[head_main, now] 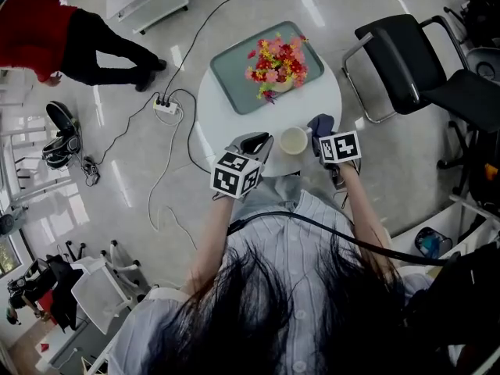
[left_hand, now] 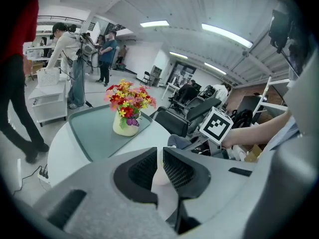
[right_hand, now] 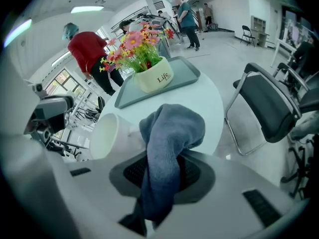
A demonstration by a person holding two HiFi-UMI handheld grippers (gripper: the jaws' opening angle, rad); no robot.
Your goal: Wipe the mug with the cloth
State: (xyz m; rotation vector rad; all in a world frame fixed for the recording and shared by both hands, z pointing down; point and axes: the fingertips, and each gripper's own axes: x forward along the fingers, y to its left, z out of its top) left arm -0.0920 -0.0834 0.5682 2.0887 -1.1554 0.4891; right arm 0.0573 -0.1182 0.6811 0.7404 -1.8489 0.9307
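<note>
A round white tabletop point(head_main: 314, 104) is carrying a grey-green tray point(head_main: 234, 73), which is lying flat on its far half. A pot of flowers point(head_main: 279, 67) is standing upright on the tray, toward the tray's near edge.

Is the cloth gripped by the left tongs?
No, the blue cloth hangs pinched in the right tongs, beside the white mug.

Only one word can be read. The round cream flower pot point(right_hand: 155, 76) that holds red, pink and yellow flowers has "Life" written in dark letters on its side. No other words or numbers can be read.
</note>
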